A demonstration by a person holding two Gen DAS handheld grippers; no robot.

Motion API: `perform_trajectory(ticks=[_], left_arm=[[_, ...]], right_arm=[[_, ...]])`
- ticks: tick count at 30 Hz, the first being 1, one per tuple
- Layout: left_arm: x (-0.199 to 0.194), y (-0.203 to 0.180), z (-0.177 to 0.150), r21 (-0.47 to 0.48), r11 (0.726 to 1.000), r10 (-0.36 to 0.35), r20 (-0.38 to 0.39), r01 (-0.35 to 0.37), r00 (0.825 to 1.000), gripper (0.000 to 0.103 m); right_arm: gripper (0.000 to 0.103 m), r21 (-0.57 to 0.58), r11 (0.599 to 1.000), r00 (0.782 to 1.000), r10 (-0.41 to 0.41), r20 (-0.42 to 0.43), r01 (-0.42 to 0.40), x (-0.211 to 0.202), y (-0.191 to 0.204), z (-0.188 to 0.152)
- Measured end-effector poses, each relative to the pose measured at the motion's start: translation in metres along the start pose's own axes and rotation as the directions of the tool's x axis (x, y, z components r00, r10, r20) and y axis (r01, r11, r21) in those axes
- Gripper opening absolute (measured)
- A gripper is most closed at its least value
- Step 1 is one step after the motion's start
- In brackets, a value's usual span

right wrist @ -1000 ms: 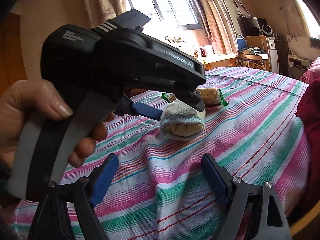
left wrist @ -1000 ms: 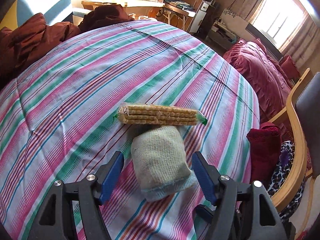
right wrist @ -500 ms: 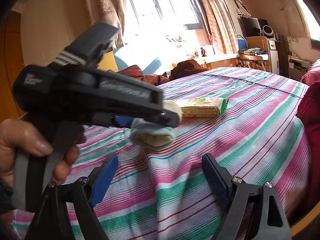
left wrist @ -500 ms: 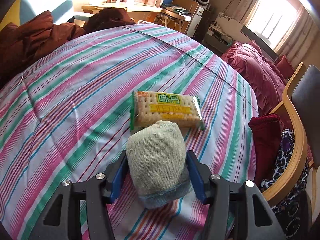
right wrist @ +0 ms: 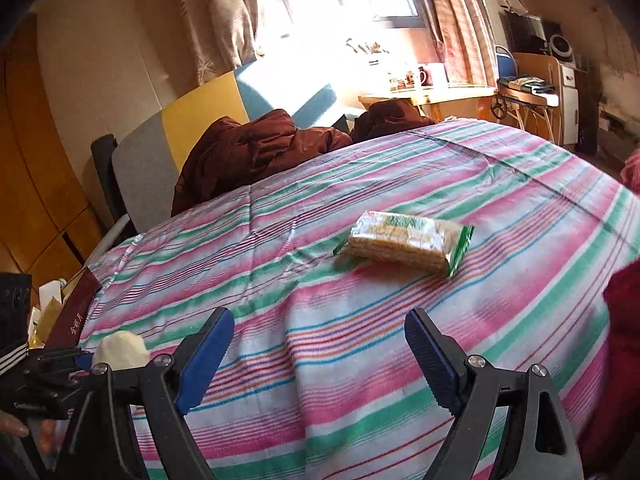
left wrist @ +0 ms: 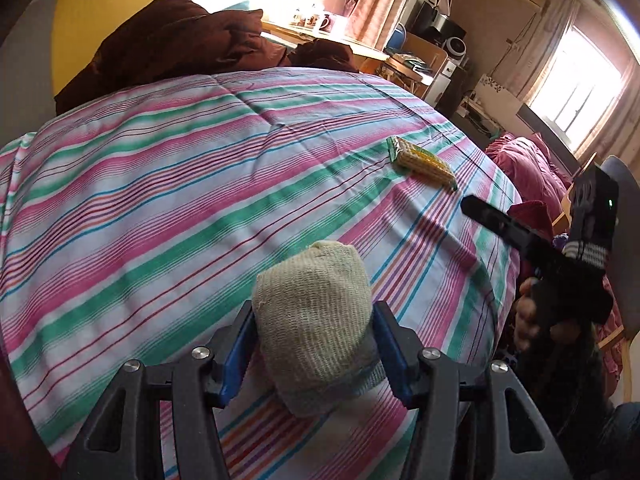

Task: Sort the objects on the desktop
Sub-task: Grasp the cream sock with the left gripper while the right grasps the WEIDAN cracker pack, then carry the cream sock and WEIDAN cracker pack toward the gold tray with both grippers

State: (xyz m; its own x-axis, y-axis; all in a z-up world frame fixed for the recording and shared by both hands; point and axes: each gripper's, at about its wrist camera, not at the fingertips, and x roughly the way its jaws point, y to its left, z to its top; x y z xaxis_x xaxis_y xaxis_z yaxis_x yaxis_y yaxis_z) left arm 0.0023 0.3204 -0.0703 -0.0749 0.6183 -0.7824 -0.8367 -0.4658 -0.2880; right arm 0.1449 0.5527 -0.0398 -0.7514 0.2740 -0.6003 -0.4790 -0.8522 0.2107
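Left claw (left wrist: 314, 344) clamped on the sock (left wrist: 316, 320), held over the striped worktop (left wrist: 160, 208). Right claw (right wrist: 320, 354) spread wide, gripping nothing, aimed at the crackers (right wrist: 404, 242) lying flat on the cloth, well apart from the sock.

The left wrist camera looks close along its fingers across the pink-and-green striped tablecloth (left wrist: 168, 208). The right wrist camera faces the window, low over the cloth. Both share the clear-wrapped green-ended cracker packet (left wrist: 423, 159).

A home: curtains (right wrist: 224, 20), striped tablecloth (right wrist: 360, 340), mugs (right wrist: 424, 74) by window
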Motion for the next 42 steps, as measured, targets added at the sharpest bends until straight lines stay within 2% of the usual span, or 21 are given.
perform_trajectory(ticks=[3,5,7,10,12,15,17,20,22,24,26,29,30,37,42], left_arm=[[-0.008,0.007,-0.011,-0.009,1.0,-0.002,0.017,0.002,1.0,0.058],[-0.009,0.011,-0.013,-0.019,1.0,-0.013,0.03,0.014,0.999,0.058],[-0.007,0.013,-0.014,-0.038,0.999,-0.026,0.042,0.027,0.999,0.059],[-0.005,0.01,-0.015,-0.029,0.999,-0.02,0.061,0.022,0.998,0.059],[-0.003,0.009,-0.015,-0.02,1.0,-0.015,0.07,0.016,0.997,0.06],[-0.003,0.011,-0.016,-0.031,0.999,-0.029,0.079,0.032,0.996,0.06],[-0.002,0.012,-0.016,-0.04,0.998,-0.041,0.084,0.044,0.996,0.06],[0.0,0.013,-0.015,-0.047,0.998,-0.044,0.089,0.048,0.995,0.062],[0.001,0.011,-0.015,-0.047,0.998,-0.038,0.09,0.043,0.995,0.064],[0.002,0.01,-0.015,-0.048,0.998,-0.032,0.091,0.037,0.995,0.067],[0.003,0.009,-0.015,-0.048,0.998,-0.027,0.092,0.031,0.995,0.067],[0.005,0.007,-0.015,-0.048,0.999,-0.018,0.094,0.022,0.995,0.07],[0.005,0.006,-0.015,-0.049,0.999,-0.015,0.095,0.02,0.995,0.071],[0.004,0.013,-0.015,-0.099,0.994,-0.041,0.11,0.052,0.993,0.071],[0.003,0.011,-0.015,-0.088,0.995,-0.035,0.112,0.045,0.993,0.071]], right_arm=[[0.088,-0.145,0.989,0.994,-0.031,-0.105,0.015,0.006,0.006,0.038],[0.088,-0.267,0.964,0.982,-0.058,-0.181,0.008,0.015,0.01,0.059],[0.088,-0.382,0.924,0.961,-0.109,-0.254,0.004,0.032,0.011,0.071],[0.087,-0.47,0.882,0.923,-0.163,-0.349,-0.022,0.061,-0.001,0.078],[0.087,-0.489,0.87,0.9,-0.165,-0.404,-0.06,0.079,-0.012,0.079],[0.087,-0.479,0.872,0.879,-0.151,-0.451,-0.096,0.096,-0.028,0.078],[0.087,-0.477,0.873,0.878,-0.15,-0.454,-0.097,0.104,-0.036,0.08],[0.087,-0.455,0.879,0.872,-0.103,-0.478,-0.145,0.112,-0.042,0.082],[0.087,-0.43,0.884,0.862,-0.068,-0.502,-0.181,0.116,-0.046,0.08],[0.085,-0.428,0.884,0.851,-0.071,-0.52,-0.188,0.121,-0.049,0.073],[0.084,-0.436,0.879,0.854,-0.069,-0.516,-0.192,0.118,-0.048,0.071],[0.064,-0.451,0.871,0.863,-0.067,-0.501,-0.194,0.112,-0.043,0.07],[0.062,-0.456,0.87,0.865,-0.073,-0.497,-0.188,0.111,-0.041,0.069],[0.059,-0.469,0.874,0.878,-0.119,-0.465,-0.13,0.101,-0.017,0.059],[0.058,-0.468,0.877,0.893,-0.12,-0.433,-0.109,0.092,0.013,0.043]])
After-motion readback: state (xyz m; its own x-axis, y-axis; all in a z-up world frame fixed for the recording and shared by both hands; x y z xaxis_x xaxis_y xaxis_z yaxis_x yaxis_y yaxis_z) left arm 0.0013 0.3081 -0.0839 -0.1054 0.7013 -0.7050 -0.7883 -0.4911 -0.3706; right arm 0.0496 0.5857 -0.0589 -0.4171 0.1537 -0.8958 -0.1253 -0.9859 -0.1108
